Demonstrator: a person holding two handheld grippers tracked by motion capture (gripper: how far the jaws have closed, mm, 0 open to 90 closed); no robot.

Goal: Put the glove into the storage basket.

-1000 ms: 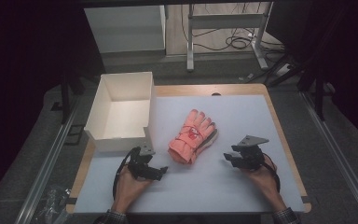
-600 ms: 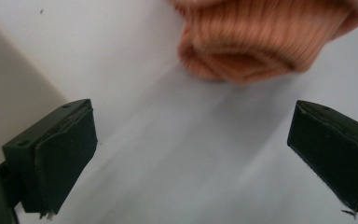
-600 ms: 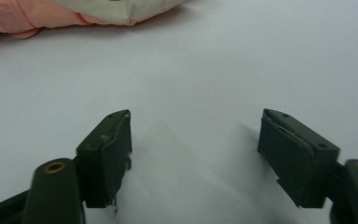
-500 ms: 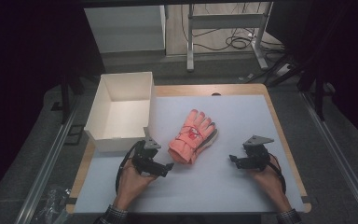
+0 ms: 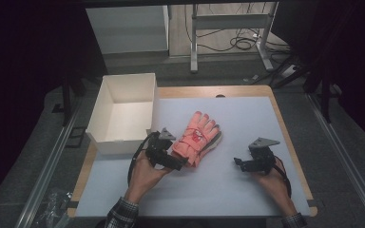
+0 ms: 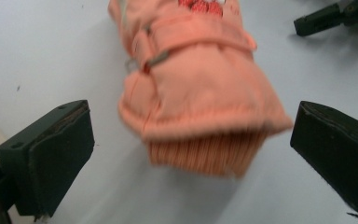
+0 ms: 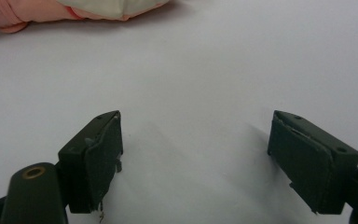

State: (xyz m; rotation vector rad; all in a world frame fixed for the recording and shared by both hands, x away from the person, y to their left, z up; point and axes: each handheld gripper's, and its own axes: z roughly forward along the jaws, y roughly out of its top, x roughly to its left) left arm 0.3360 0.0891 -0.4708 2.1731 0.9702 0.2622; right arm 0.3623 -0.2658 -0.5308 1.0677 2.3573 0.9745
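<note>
The biggest risk, as I judge it, is a poor bite on the glove (image 5: 197, 139): the left gripper (image 6: 191, 144) faces the cuff end with its jaws spread wide, just opened further, and nothing pressed between them; if they close only on the ribbed knit edge, the padded body could sag and slip free when lifted; a grip taken too deep could instead drag the glove across the white mat (image 5: 247, 123) and bunch it. A smaller risk is the carry toward the white box (image 5: 123, 111), which stands just beside the glove at the table's left; a dangling glove might catch the box's wall. The right gripper (image 7: 193, 154) is also wide open and holding nothing, low over bare mat, well apart from the glove; its jaws too have just been opening.

The glove lies flat near the mat's middle, fingers pointing away from the person; it is salmon-pink and puffy, with a strap across the wrist, a red mark on the back, and an orange ribbed cuff.
</note>
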